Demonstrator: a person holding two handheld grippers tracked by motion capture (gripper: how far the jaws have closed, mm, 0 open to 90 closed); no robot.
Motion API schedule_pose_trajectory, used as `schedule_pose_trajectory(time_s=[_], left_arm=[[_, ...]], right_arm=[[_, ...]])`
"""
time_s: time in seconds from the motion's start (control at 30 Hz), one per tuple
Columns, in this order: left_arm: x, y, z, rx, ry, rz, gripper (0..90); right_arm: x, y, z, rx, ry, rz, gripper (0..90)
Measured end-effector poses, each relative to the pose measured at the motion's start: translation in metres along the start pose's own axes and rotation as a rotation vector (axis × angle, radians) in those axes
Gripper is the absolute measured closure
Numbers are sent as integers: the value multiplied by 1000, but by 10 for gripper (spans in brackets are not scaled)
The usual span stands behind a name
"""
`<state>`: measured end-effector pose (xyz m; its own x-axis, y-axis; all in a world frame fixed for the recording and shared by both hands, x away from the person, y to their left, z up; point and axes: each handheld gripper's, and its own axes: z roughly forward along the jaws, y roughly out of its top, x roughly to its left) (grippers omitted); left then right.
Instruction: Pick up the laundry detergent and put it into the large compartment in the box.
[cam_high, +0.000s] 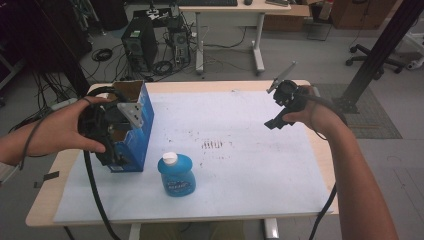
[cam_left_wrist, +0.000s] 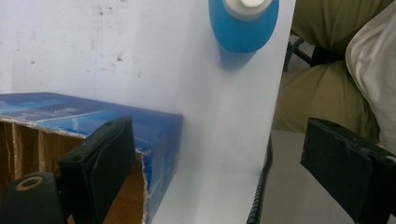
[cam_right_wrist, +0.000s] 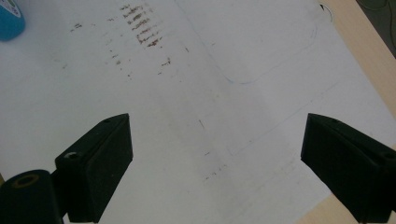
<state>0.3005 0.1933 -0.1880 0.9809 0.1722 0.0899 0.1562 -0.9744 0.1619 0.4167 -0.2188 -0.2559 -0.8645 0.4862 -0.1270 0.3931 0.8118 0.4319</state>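
A blue cardboard box (cam_high: 140, 125) with an open top stands at the left of the table; its torn brown inside shows in the left gripper view (cam_left_wrist: 28, 149). My left gripper (cam_high: 116, 150) is at the box's front corner with its jaws wide apart (cam_left_wrist: 224, 158). One jaw is over the box's opening, the other is beyond the table's edge, and neither pad presses on the blue wall. A blue bottle (cam_high: 176, 175) with a white cap stands upright just right of the box (cam_left_wrist: 243, 28). My right gripper (cam_high: 280, 112) hovers open above the paper at the right (cam_right_wrist: 217, 158), holding nothing.
White paper (cam_high: 240, 165) with brown smudges (cam_right_wrist: 140, 28) covers the wooden table (cam_high: 200, 85). The left gripper's cable (cam_high: 95, 195) hangs over the front edge. Behind the table stand a computer tower (cam_high: 140, 45) and a desk (cam_high: 230, 30). A black post (cam_high: 380, 50) rises at the right.
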Motion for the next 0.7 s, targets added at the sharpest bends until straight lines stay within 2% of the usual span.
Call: schedule_pose_trajectory(time_s=[0.2,0.43,0.53,0.7], left_arm=[[-2,2,-4,-9,13,-19,102],[-2,6,-7,-7,25,-16,102],[-2,9,-9,-19,36,-31,102],[-4,11,-14,-19,48,-32,100]], right_arm=[[-1,-3,-3,-6,-3,2,92],[0,-5,-2,-10,-2,4,92],[-1,-8,-3,-11,-2,8,92],[0,-9,-3,-16,-3,10,92]])
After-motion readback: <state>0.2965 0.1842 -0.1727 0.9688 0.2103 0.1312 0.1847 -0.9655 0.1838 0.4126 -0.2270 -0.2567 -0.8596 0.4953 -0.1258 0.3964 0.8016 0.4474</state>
